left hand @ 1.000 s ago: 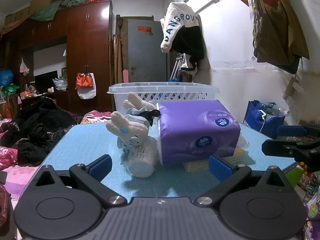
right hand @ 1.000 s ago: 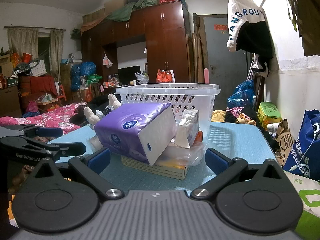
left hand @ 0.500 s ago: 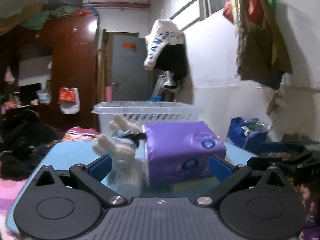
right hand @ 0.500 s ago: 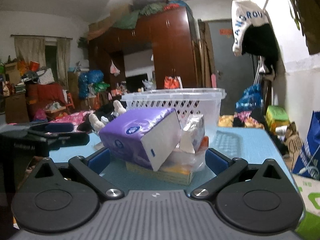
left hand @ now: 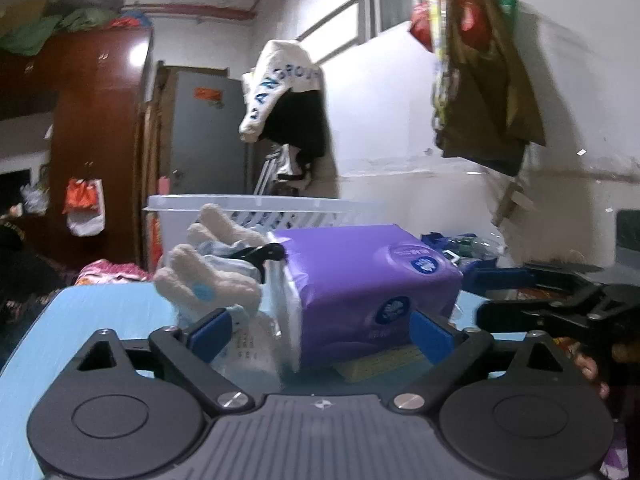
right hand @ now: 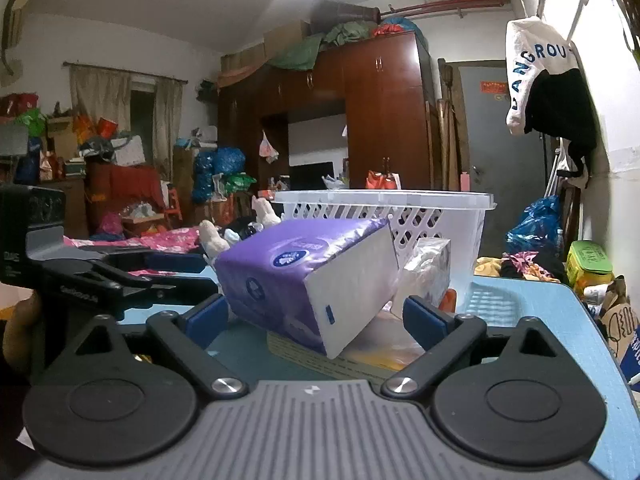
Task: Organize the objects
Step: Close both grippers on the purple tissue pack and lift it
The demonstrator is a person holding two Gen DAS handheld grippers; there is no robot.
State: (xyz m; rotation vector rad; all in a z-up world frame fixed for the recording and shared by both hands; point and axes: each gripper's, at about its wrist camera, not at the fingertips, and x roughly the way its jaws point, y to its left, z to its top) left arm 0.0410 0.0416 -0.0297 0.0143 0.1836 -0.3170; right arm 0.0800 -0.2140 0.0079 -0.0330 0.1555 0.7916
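— Where's the pack?
— Purple plastic-wrapped tissue pack point(right hand: 308, 276) lies tilted on a flat yellow box point(right hand: 320, 360), blue table point(right hand: 540, 312). Beige plush rabbit point(left hand: 208, 276) touches it; white slotted plastic basket point(right hand: 400, 208) behind.
— Your fingers?
— Left gripper point(left hand: 320, 330) and right gripper point(right hand: 316, 316) both spread wide, holding nothing, flanking the pack.

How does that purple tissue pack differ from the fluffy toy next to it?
The purple tissue pack is a smooth, plastic-wrapped block; the plush rabbit is fuzzy, cream and irregular, with long ears. The pack looks clearly bulkier than the rabbit. The pack lies tilted, propped on a flat yellow box; what the rabbit stands on is hidden. Both sit on the blue table in front of the white basket, untouched.
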